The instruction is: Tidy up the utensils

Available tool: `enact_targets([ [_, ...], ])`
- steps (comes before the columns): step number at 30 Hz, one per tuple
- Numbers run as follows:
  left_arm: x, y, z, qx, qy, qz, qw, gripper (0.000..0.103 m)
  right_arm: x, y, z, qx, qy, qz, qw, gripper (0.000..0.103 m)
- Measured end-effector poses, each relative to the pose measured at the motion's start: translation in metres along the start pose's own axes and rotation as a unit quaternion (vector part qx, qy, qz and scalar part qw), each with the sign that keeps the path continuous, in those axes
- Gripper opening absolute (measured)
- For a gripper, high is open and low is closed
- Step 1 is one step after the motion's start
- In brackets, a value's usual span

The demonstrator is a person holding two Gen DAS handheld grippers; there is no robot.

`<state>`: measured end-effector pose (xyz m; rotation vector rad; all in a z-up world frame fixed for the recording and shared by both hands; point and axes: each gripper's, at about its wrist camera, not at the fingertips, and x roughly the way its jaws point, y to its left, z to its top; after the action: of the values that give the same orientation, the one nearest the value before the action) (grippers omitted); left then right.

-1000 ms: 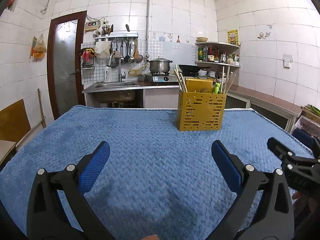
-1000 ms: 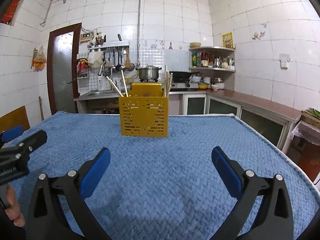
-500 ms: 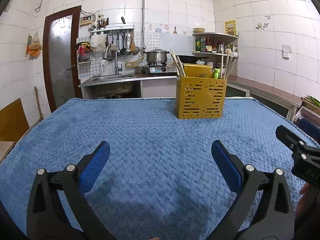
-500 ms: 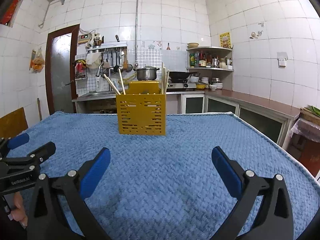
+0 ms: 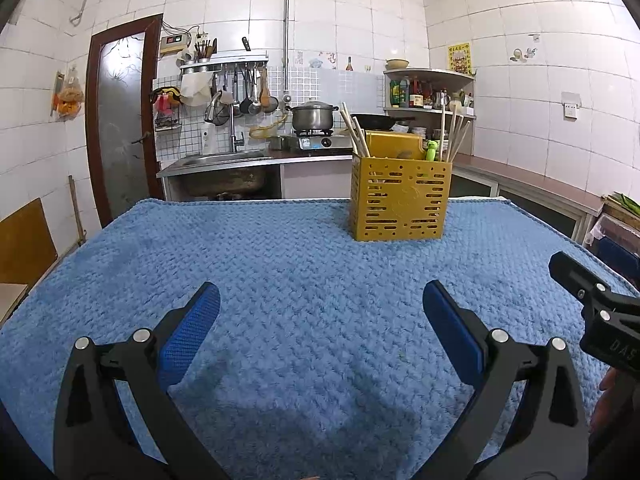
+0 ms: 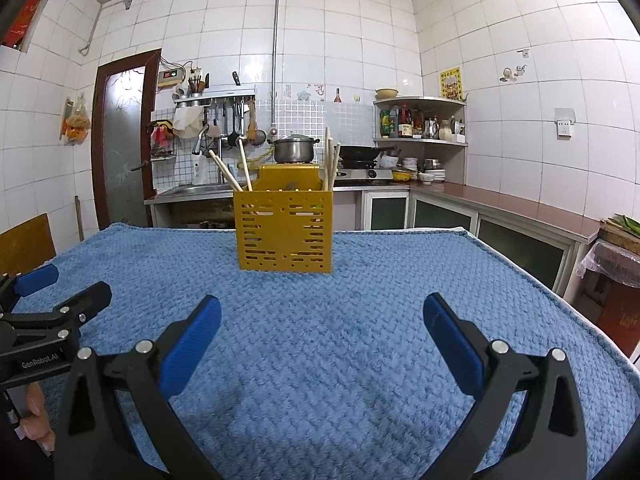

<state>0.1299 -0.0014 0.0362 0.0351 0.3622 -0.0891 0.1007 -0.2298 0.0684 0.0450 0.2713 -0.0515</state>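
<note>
A yellow slotted utensil holder (image 5: pixel 400 200) (image 6: pixel 285 230) stands upright near the far edge of the blue-towelled table (image 5: pixel 280 280) (image 6: pixel 360 340). Wooden chopsticks (image 5: pixel 356 132) (image 6: pixel 226 172) and a small green-handled piece (image 5: pixel 431 149) stick out of its top. My left gripper (image 5: pixel 320 312) is open over bare towel, well short of the holder. My right gripper (image 6: pixel 320 316) is open too, holding nothing, with the holder straight ahead. Each gripper shows at the edge of the other's view: the right one (image 5: pixel 592 304), the left one (image 6: pixel 52 312).
Behind the table run a sink (image 5: pixel 224 158), a gas stove with a steel pot (image 5: pixel 312 118) (image 6: pixel 294 150) and a wok, and a corner shelf of bottles (image 6: pixel 420 124). A counter (image 6: pixel 500 204) lines the right wall; a wooden chair back (image 5: pixel 24 240) stands at left.
Both cameras tilted upward and drew back slightly, so the holder sits lower in view. Both grippers stayed open and empty.
</note>
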Motion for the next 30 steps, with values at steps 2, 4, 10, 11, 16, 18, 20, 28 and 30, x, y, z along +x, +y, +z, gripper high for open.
enact_targets([
  [2, 0.000, -0.001, 0.000, -0.001, 0.001, 0.002, 1.0000, 0.098, 0.000, 0.000, 0.000, 0.001, 0.000, 0.000, 1.000, 0.099],
  [4, 0.000, 0.000, 0.000, -0.003, 0.000, 0.004, 1.0000, 0.098, 0.000, -0.001, 0.000, 0.001, 0.000, 0.000, 1.000, 0.099],
  [10, -0.001, 0.000, 0.000, -0.003, -0.004, 0.006, 1.0000, 0.098, 0.000, -0.001, 0.000, 0.001, 0.000, 0.000, 1.000, 0.099],
  [11, -0.002, 0.000, 0.000, -0.002, -0.004, 0.006, 1.0000, 0.098, 0.000, -0.001, 0.000, 0.001, 0.000, 0.000, 1.000, 0.099],
  [16, -0.006, -0.003, -0.001, 0.006, -0.014, 0.003, 0.9999, 0.098, 0.000, -0.002, 0.000, 0.001, 0.000, 0.001, 1.000, 0.099],
  [18, -0.008, -0.004, -0.001, 0.008, -0.016, 0.002, 0.9998, 0.098, 0.000, -0.001, 0.000, 0.001, 0.000, 0.000, 1.000, 0.099],
  [20, -0.009, -0.004, -0.001, 0.010, -0.018, 0.000, 0.9998, 0.098, 0.000, -0.002, 0.000, 0.001, 0.000, 0.000, 1.000, 0.099],
  [28, -0.010, -0.005, -0.001, 0.009, -0.018, 0.000, 0.9998, 0.098, 0.000, -0.001, 0.001, 0.001, -0.001, 0.000, 1.000, 0.099],
  [30, -0.010, -0.005, -0.001, 0.010, -0.018, 0.000, 0.9998, 0.098, 0.000, -0.001, 0.000, 0.001, -0.002, 0.000, 1.000, 0.099],
])
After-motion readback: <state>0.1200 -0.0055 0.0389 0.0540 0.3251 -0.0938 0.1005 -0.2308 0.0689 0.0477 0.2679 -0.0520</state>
